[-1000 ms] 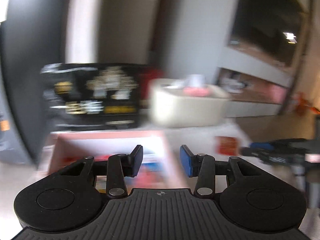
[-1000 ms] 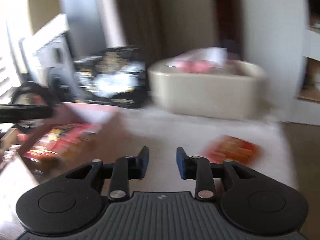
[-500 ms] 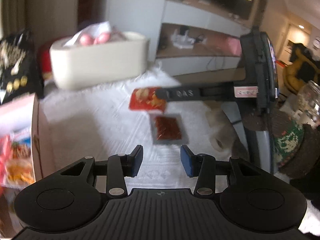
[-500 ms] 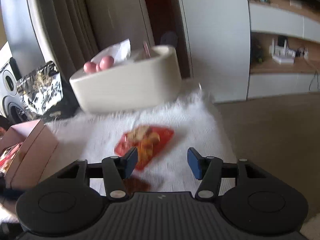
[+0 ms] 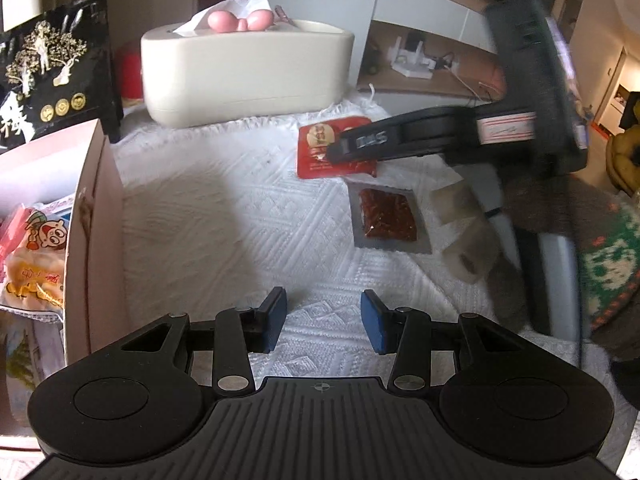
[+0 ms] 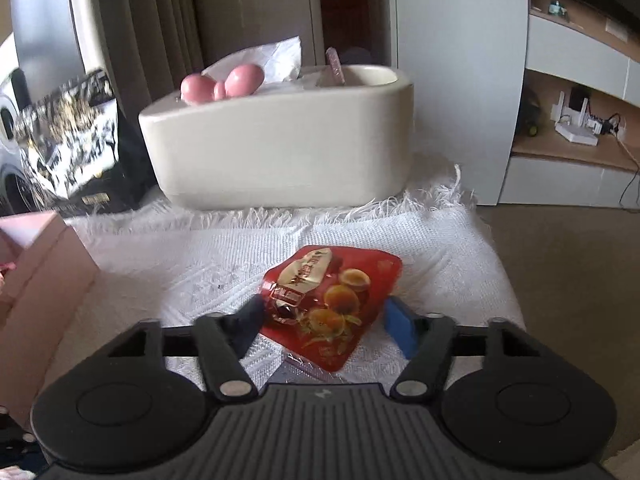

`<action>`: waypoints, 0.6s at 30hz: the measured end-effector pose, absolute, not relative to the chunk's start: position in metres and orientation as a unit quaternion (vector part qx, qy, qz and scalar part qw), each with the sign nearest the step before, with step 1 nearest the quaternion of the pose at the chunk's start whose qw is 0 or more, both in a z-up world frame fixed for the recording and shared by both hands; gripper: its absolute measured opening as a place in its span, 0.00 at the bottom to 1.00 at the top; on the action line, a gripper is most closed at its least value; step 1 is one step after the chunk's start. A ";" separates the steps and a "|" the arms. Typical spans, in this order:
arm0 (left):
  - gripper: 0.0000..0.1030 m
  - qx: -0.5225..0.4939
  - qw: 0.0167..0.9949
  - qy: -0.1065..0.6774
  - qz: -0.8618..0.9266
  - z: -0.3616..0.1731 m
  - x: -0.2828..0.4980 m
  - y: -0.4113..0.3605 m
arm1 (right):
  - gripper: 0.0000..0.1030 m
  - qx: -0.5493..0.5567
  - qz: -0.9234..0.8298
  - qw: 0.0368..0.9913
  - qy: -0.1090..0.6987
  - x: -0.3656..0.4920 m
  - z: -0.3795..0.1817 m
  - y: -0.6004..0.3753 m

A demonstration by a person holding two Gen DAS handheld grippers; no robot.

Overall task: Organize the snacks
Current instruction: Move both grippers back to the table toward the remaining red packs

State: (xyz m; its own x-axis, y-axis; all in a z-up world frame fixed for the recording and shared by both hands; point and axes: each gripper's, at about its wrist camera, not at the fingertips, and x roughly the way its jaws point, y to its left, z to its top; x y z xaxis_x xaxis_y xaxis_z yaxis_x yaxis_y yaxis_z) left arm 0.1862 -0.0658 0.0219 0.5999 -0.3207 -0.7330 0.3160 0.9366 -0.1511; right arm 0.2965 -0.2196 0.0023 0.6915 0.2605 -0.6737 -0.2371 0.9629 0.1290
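Note:
A red snack packet (image 6: 332, 304) lies on the white cloth (image 6: 180, 264); it also shows in the left wrist view (image 5: 320, 148). My right gripper (image 6: 324, 320) is open with one finger on each side of the packet, low over it. My left gripper (image 5: 323, 322) is open and empty above the cloth (image 5: 224, 216). A clear packet of dark red snack (image 5: 386, 220) lies just right of the red one. A pink box (image 5: 92, 216) with several snack packets (image 5: 34, 256) inside stands at the left.
A cream tissue box (image 5: 244, 72) with a pink bow stands at the back of the cloth. A black gift bag (image 5: 52, 72) stands behind the pink box. The cloth's right edge (image 6: 496, 264) drops to the floor.
My right gripper has opened wider and come down around the red packet. My left gripper has swung right from the pink box and now faces the middle of the cloth.

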 end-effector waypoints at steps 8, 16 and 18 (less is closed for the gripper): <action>0.46 -0.003 0.896 0.406 -0.177 0.021 0.186 -0.067 | 0.14 0.053 0.188 0.912 0.360 0.272 0.030 -0.247; 0.46 -0.001 0.898 0.404 -0.175 0.022 0.186 -0.068 | 0.07 0.033 0.196 0.907 0.370 0.250 0.033 -0.251; 0.46 0.000 0.899 0.403 -0.175 0.021 0.185 -0.069 | 0.07 0.025 0.174 0.912 0.371 0.251 0.028 -0.251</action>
